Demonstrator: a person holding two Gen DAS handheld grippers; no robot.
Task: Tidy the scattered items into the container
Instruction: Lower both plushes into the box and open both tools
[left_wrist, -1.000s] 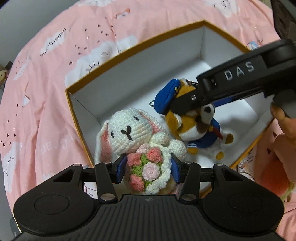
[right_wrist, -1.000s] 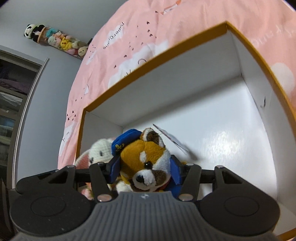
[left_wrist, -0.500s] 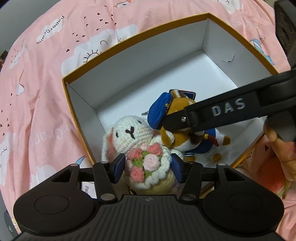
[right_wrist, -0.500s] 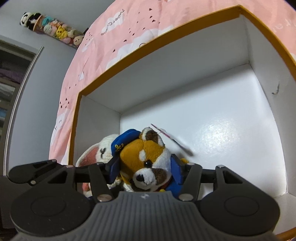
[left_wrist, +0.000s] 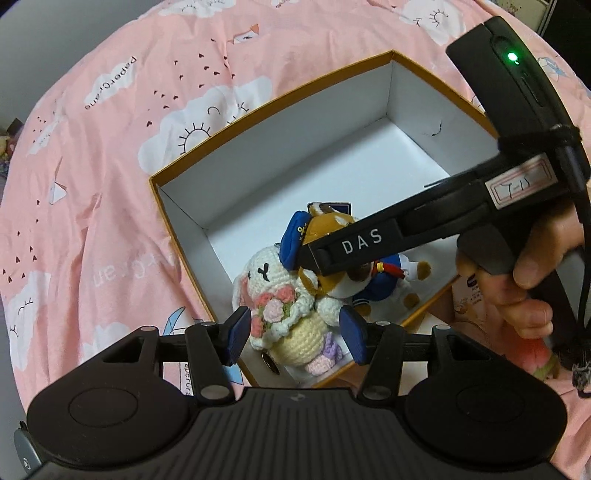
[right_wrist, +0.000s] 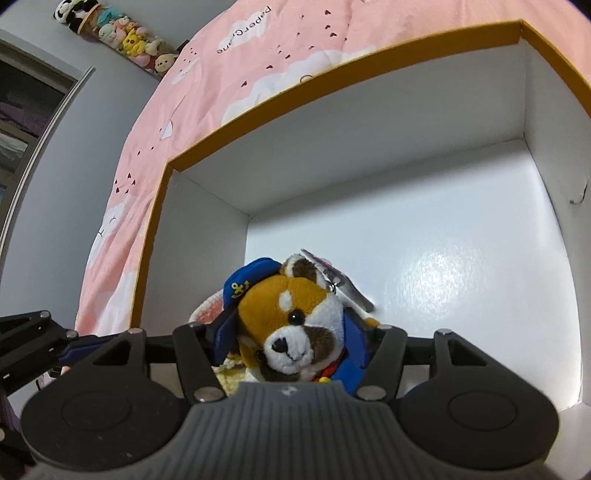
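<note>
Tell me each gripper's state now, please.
Left gripper: jaws just opening, white crocheted bunny loose between.
Right gripper: jaws just opening, orange plush dog loose between.

You are working in a bedroom of a home. A pink duvet (left_wrist: 110, 155) printed with white clouds, suns and paper cranes is covering the bed and filling most of both views. In the right wrist view, a row of small plush toys (right_wrist: 122, 35) is hanging high on the pale grey wall (right_wrist: 74, 155), and a dark doorway or wardrobe opening (right_wrist: 22, 122) is showing at the left edge.
</note>
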